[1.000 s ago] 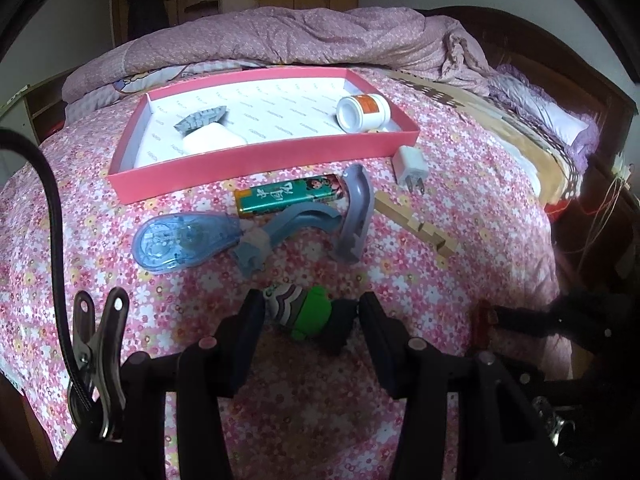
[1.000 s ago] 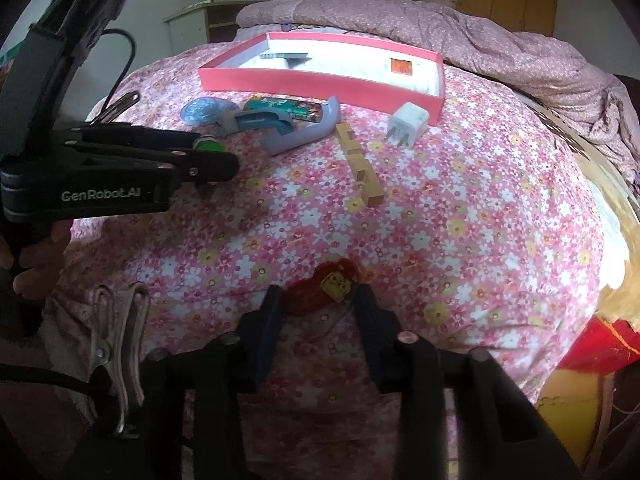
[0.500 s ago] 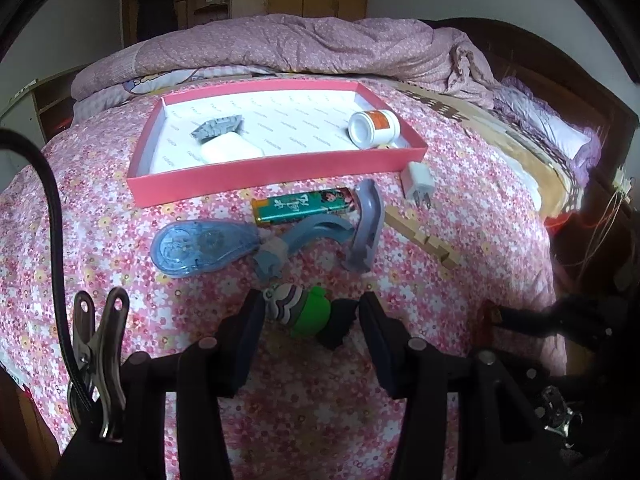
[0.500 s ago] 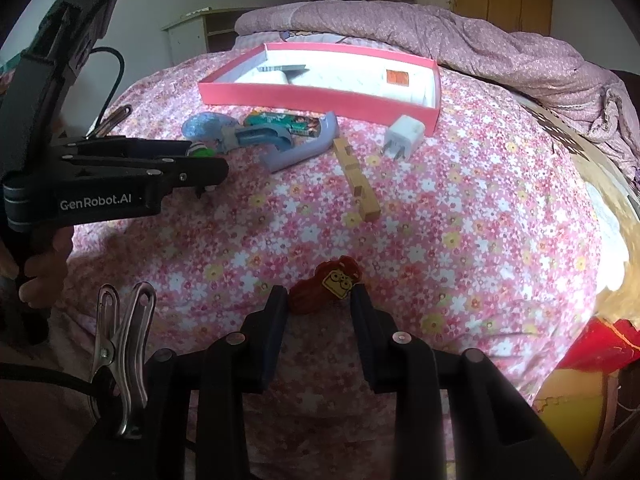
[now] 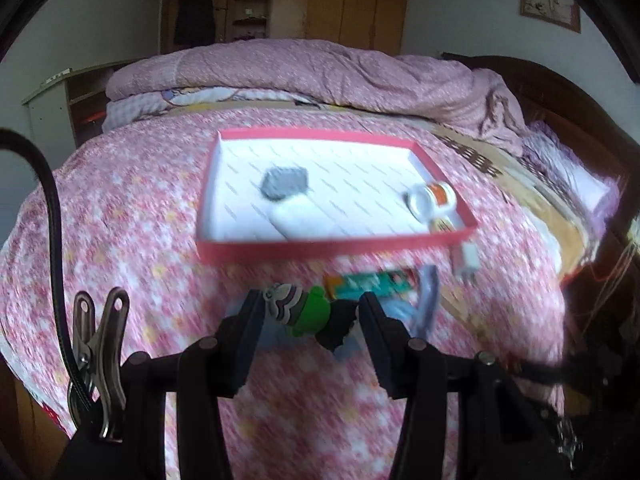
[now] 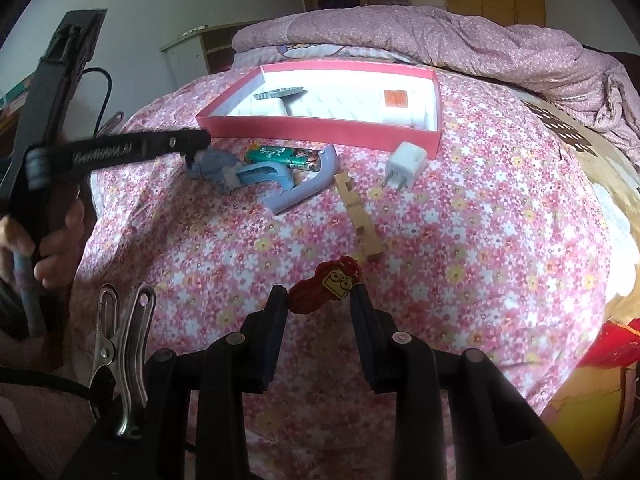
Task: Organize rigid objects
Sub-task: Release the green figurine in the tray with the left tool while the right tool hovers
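Now, far on the left in the right wrist view, a person's hand (image 6: 48,248) holds the black left gripper (image 6: 194,148), which reaches out over the bed with the pink flowery sheet (image 6: 460,248). In its own view the left gripper (image 5: 310,312) has its two black fingers (image 5: 248,324) closed in on a small rubber toy with a grey striped head and green body (image 5: 300,310), held up above the sheet. Behind it sits the flat pink cardboard tray with a white inside (image 5: 332,246), and in it lie a grey flat piece (image 5: 284,182), a white block (image 5: 298,220) and a small white jar with an orange label (image 5: 434,200). Just in front of the tray, on the sheet, are a green shiny lighter (image 6: 280,156), a blue see-through tape roller (image 6: 218,166) and a curved grey-purple plastic piece (image 6: 308,188). Next to those come a long notched wooden stick (image 6: 358,216) and a white wall plug charger (image 6: 404,162) near the tray's right corner. Low in the middle, the right gripper (image 6: 320,298) is shut part way on a small red-brown rubber charm with a yellow square face (image 6: 326,286), pinched between both fingers above the sheet. That view is sharp, but the left one is blurry
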`<state>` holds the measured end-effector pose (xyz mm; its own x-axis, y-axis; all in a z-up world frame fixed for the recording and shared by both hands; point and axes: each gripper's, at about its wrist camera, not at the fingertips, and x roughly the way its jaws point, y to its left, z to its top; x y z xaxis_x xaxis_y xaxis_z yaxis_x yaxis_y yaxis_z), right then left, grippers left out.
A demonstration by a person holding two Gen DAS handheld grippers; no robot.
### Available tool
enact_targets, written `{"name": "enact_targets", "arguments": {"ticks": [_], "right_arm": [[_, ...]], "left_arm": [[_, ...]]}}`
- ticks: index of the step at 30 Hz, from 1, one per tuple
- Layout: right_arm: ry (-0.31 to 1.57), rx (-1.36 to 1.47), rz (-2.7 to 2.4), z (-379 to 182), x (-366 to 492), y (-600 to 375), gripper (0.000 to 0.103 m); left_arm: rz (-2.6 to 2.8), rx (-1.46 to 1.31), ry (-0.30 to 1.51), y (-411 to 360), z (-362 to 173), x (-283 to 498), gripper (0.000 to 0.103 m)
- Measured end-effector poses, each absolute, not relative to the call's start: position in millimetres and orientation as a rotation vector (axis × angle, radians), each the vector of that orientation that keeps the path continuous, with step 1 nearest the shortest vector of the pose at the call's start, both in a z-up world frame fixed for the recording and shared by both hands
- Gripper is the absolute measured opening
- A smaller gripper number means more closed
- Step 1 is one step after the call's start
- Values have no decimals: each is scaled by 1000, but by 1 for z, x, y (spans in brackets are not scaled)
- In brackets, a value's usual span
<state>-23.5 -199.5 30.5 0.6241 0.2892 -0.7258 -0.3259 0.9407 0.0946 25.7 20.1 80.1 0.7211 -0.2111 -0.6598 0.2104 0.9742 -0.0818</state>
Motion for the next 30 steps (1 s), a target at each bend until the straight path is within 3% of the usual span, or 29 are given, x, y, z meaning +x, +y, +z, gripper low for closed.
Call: {"name": "enact_targets", "arguments": {"ticks": [19,21,23,30], "right_arm": [[856,-25,341,25,-16,-207,34],[861,-26,340,25,-14,-208,34],[866,-26,341,24,-12,-208,34],[869,-40,350,26,-3,-205,34]], "left_arm": [[-123,50,724,28,73,119,52],[-102,35,732,30,70,121,56],[-100,16,738,33,69,123,67],[-91,-13,761,35,71,119,67]]}}
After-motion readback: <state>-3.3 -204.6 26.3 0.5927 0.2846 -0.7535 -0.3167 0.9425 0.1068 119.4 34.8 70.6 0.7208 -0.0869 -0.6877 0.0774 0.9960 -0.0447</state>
